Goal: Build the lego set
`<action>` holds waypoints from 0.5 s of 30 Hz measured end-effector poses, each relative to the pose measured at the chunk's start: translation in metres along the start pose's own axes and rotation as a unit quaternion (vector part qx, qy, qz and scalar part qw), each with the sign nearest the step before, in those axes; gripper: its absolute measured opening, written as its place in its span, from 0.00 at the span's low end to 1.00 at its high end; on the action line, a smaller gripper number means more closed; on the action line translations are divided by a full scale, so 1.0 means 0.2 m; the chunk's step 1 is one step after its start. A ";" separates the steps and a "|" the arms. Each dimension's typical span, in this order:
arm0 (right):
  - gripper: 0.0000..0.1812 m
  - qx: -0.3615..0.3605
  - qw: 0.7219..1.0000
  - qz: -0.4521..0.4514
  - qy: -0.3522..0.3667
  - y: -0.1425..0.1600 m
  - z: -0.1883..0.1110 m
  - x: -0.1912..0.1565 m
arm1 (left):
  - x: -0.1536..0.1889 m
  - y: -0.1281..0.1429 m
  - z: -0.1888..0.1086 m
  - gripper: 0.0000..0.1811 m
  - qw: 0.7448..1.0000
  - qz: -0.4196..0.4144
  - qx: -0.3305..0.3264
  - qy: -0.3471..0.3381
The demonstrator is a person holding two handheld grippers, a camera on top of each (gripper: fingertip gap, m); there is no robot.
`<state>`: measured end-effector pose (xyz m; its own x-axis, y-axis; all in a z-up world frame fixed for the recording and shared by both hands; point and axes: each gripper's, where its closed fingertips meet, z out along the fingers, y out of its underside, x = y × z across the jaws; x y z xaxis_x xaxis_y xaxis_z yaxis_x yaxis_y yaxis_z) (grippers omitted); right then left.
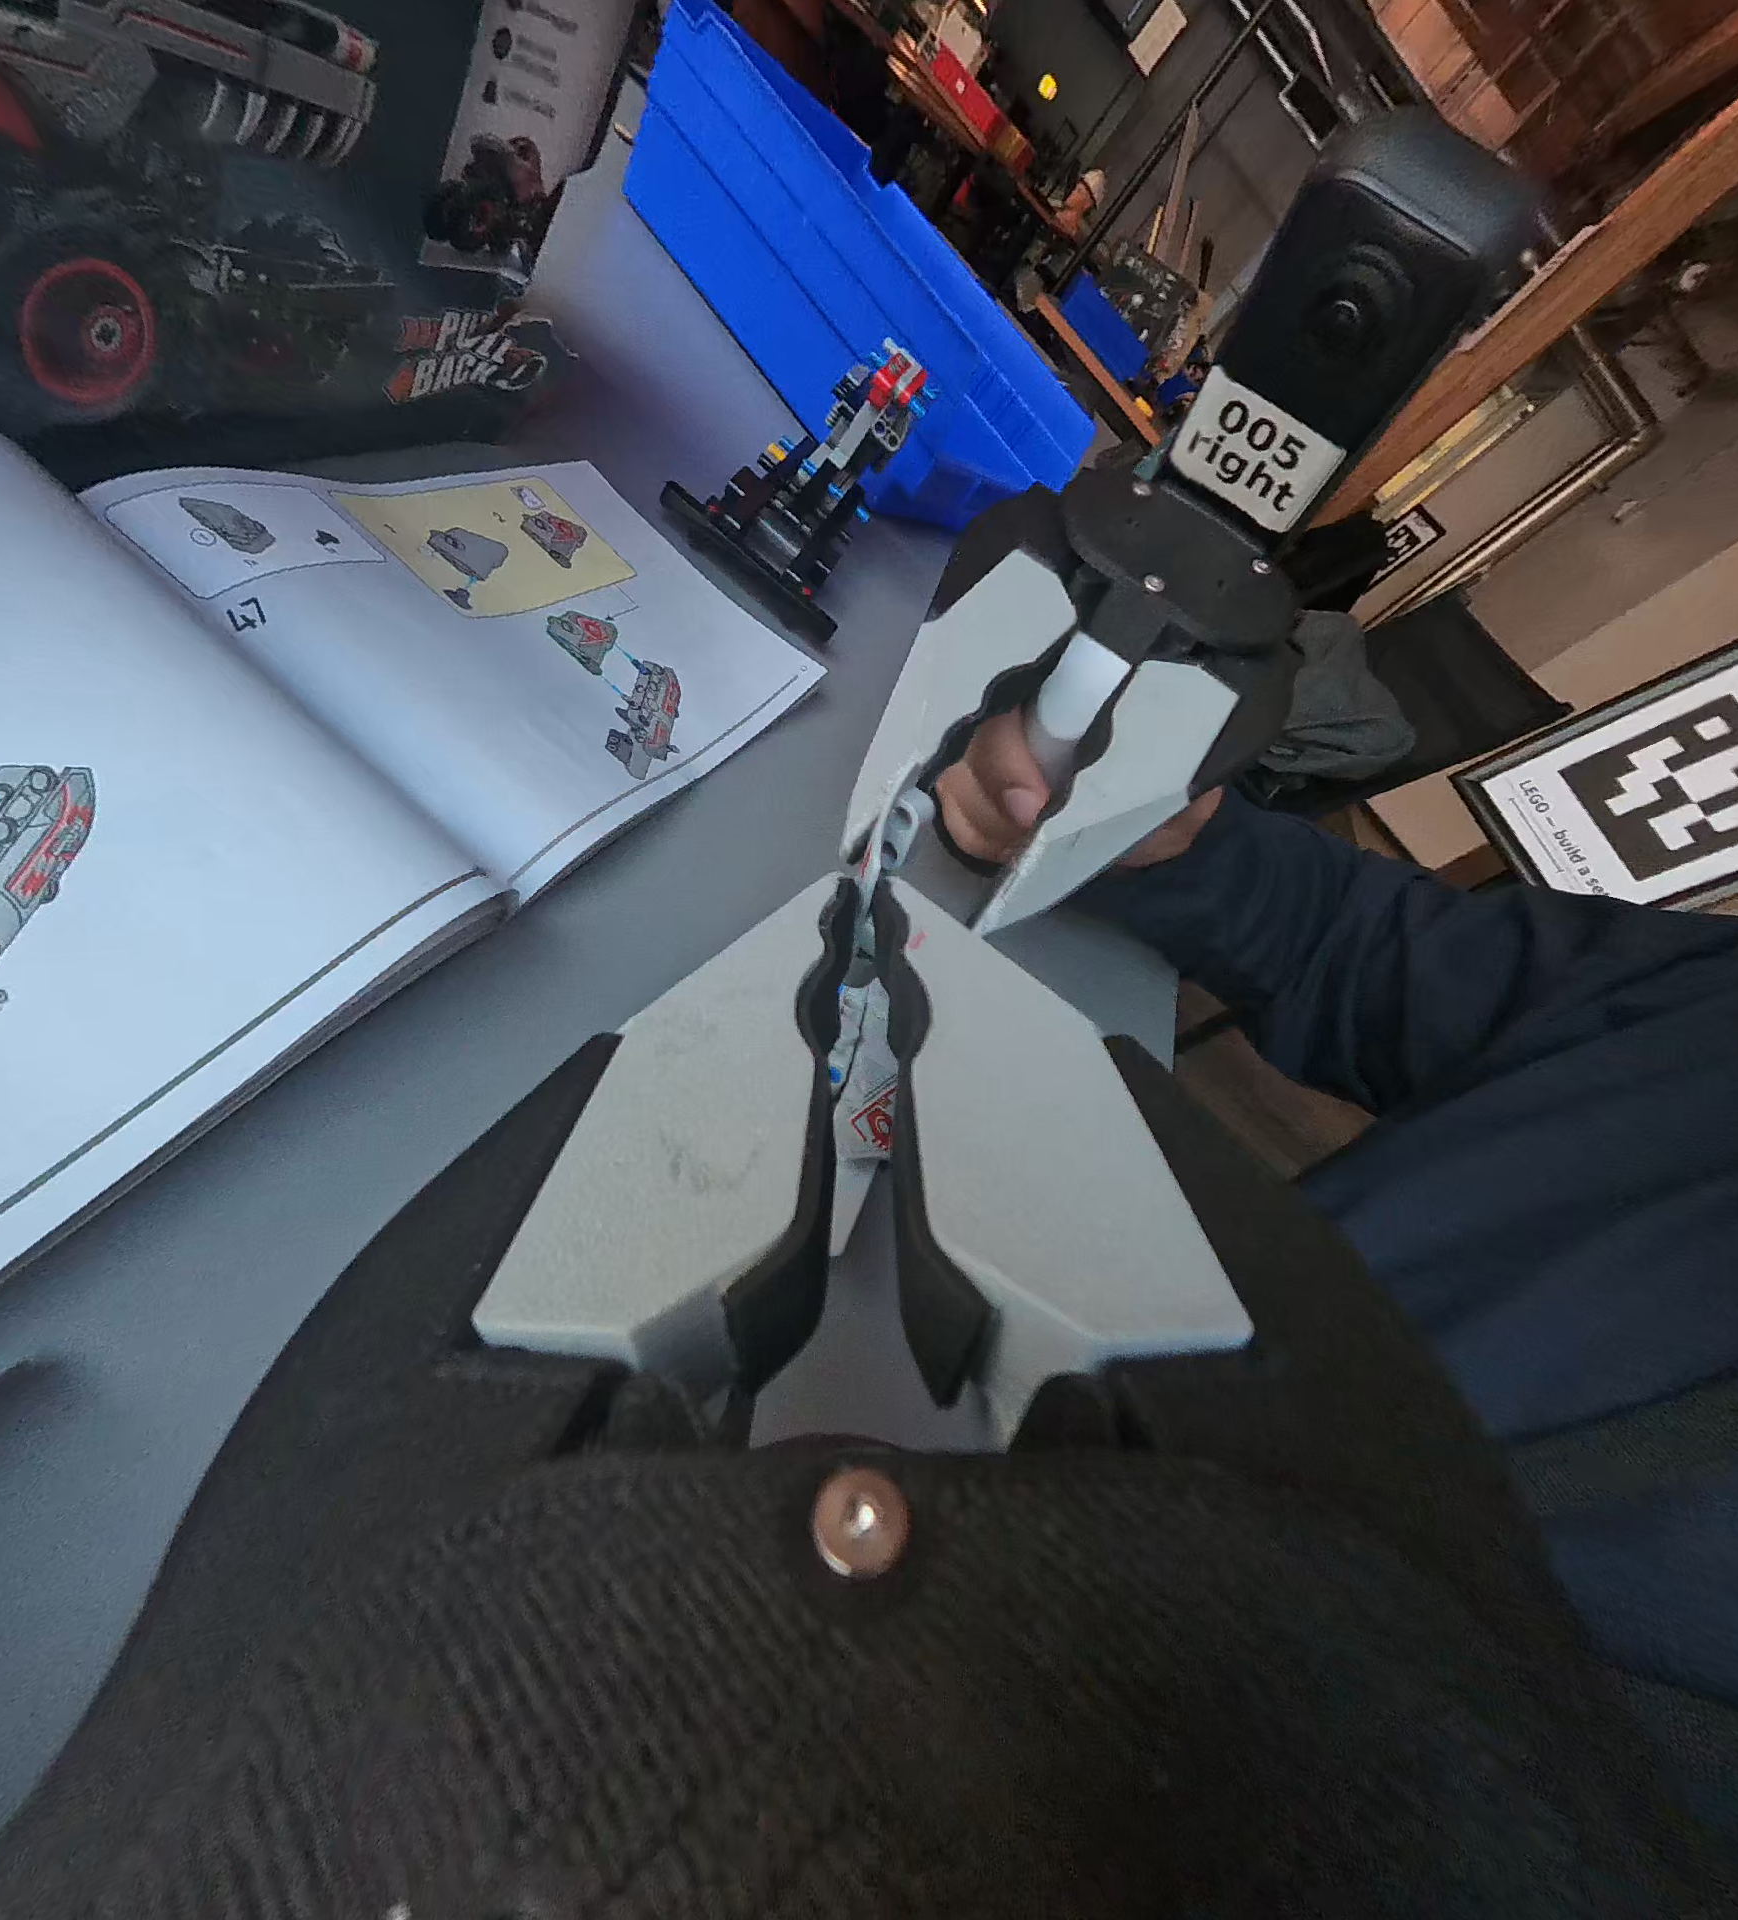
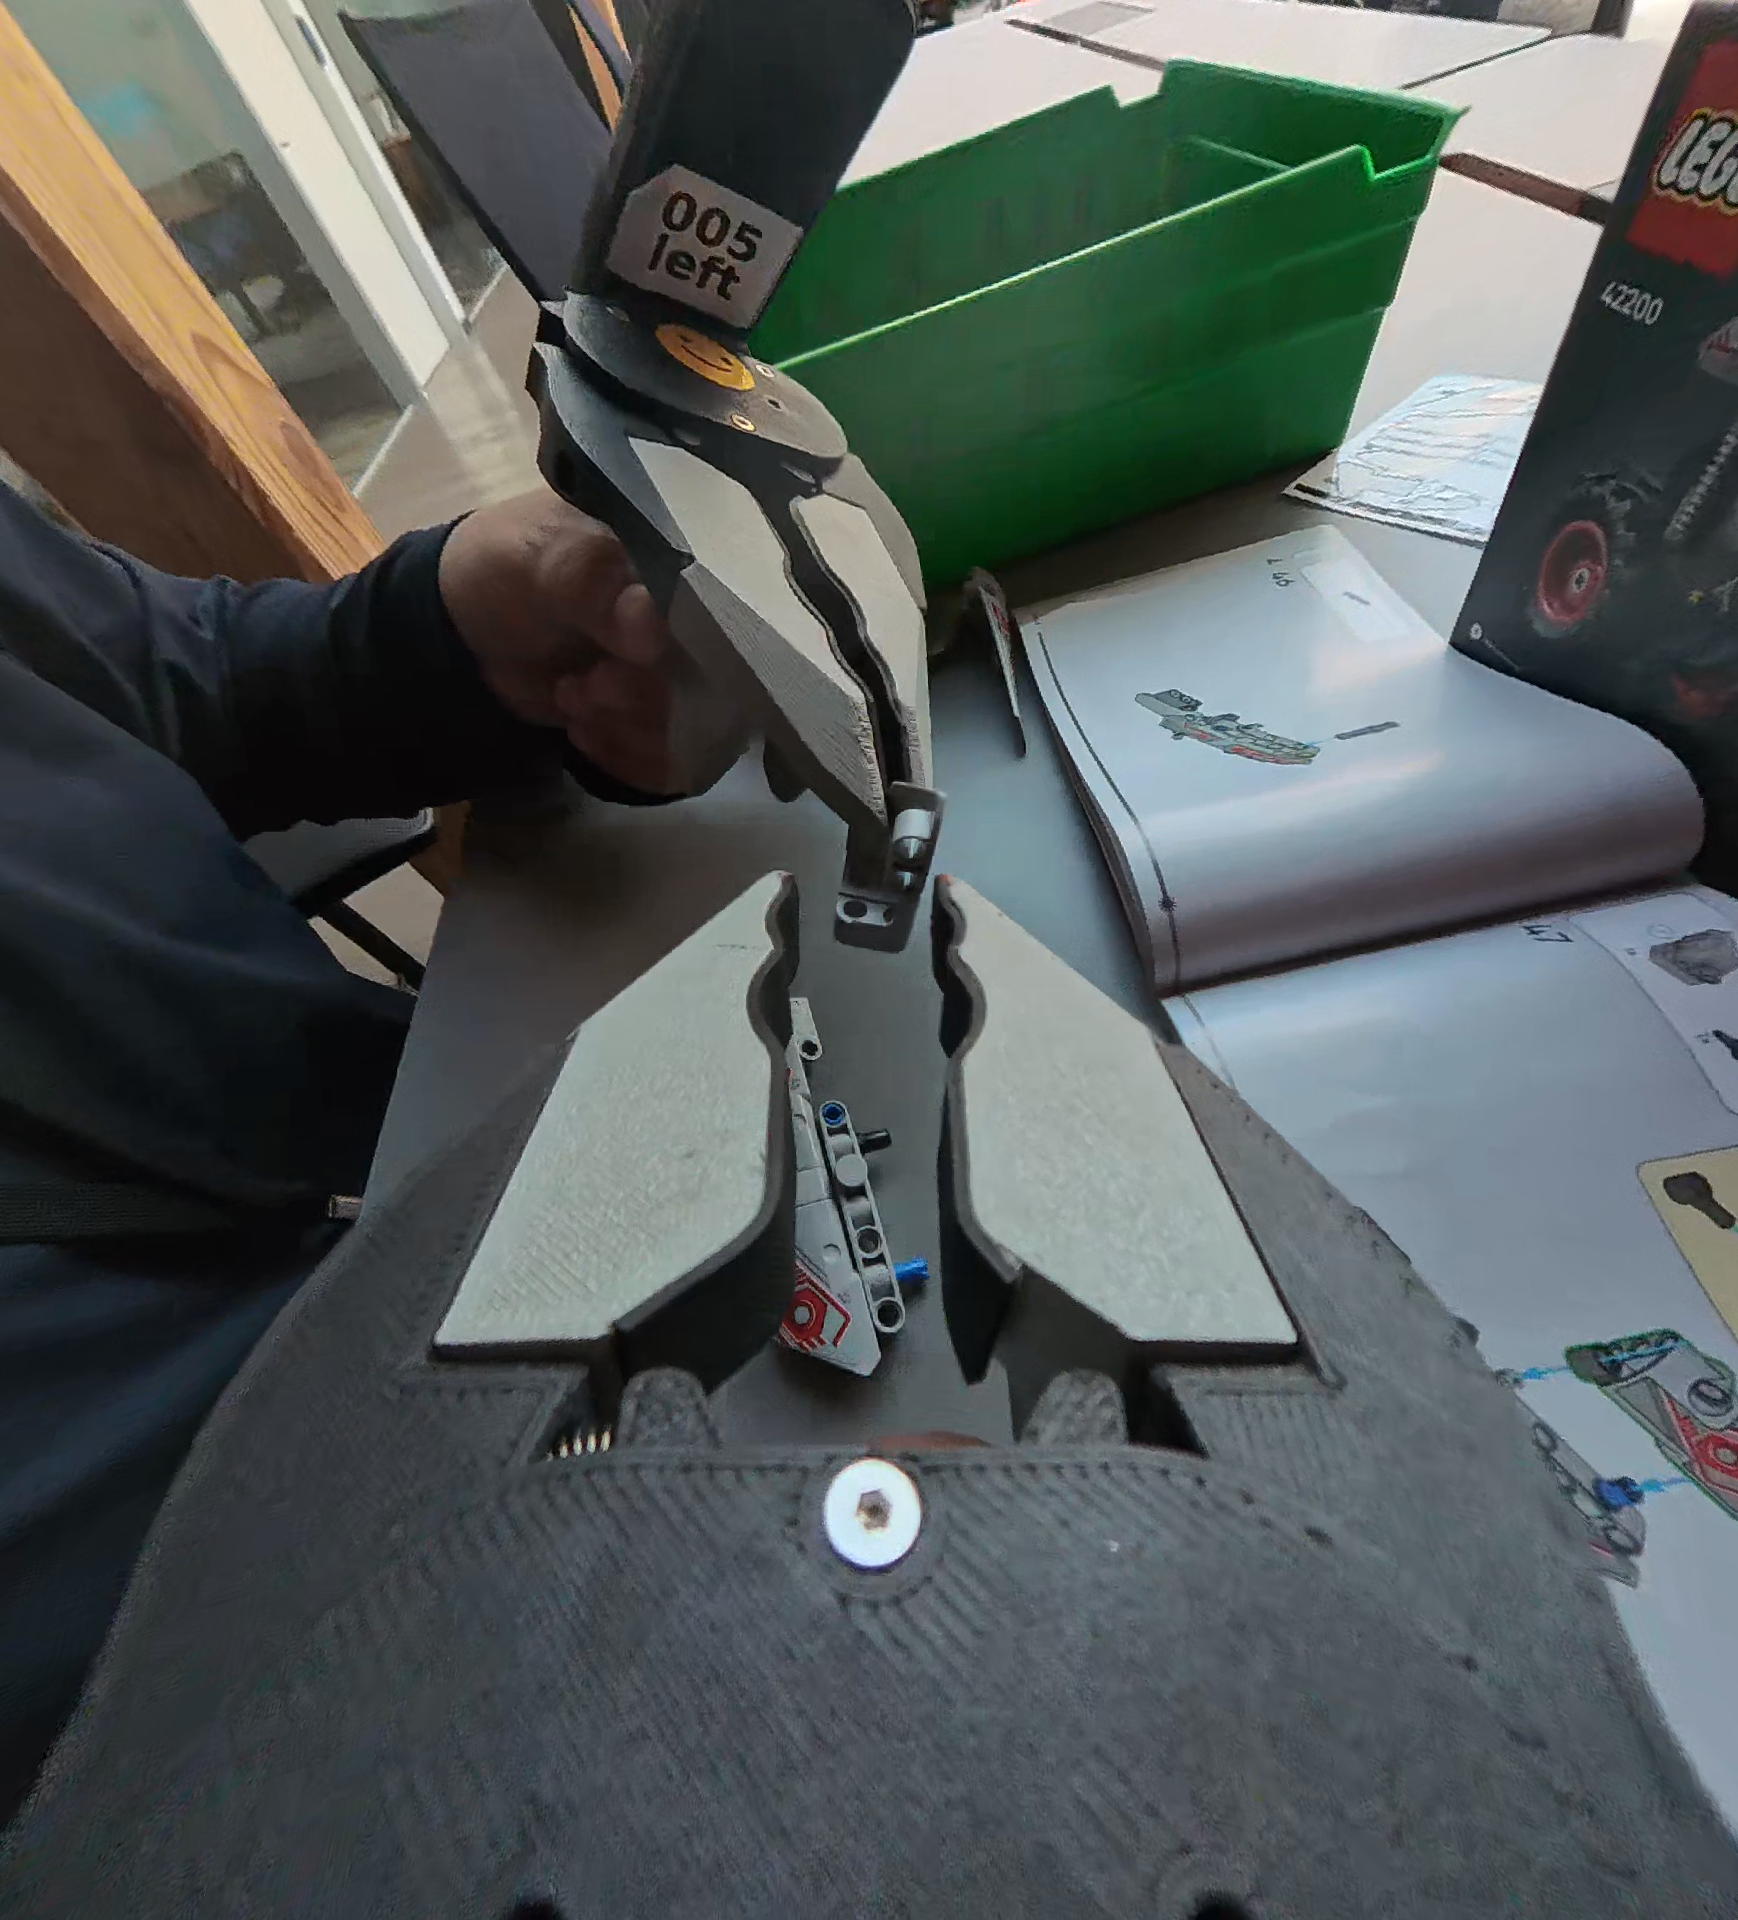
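My left gripper is shut on a small grey lego connector piece, which sticks out past its tips. In the right wrist view the left gripper comes down from above and holds that piece in the air. My right gripper is open, its fingertips on either side of the piece without touching it. It also shows in the left wrist view, facing the left gripper. Below on the dark table lies a grey panel sub-assembly with a red sticker and blue pins, also seen between the left fingers.
An open instruction booklet lies beside the grippers. A partly built chassis stands by a blue bin. A green bin and the set's box are behind. The table edge and a dark-sleeved arm are close by. Only a small space, under 4 cm, lies between the two pairs of fingers.
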<state>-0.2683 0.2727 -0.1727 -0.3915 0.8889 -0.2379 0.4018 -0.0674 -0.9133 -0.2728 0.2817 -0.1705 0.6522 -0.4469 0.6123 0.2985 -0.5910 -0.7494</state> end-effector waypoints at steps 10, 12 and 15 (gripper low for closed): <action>0.19 0.053 0.997 -0.008 -0.054 -0.07 -0.08 -0.08 | 0.24 -0.12 -0.32 0.00 0.995 0.089 0.029 -0.016; 0.18 0.065 0.997 -0.019 -0.038 -0.09 -0.11 -0.07 | 0.22 -0.20 -0.52 0.00 0.992 0.101 0.051 -0.059; 0.18 0.060 0.998 -0.027 -0.016 -0.08 -0.13 -0.03 | 0.04 -0.31 -0.86 0.00 0.972 0.125 0.064 -0.188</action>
<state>-0.2512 0.2798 -0.1478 -0.4373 0.8779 -0.1952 0.2785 -0.0742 -0.9576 -0.4068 0.1987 -0.0768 0.9169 -0.2747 0.2893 0.1662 -0.3961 -0.9030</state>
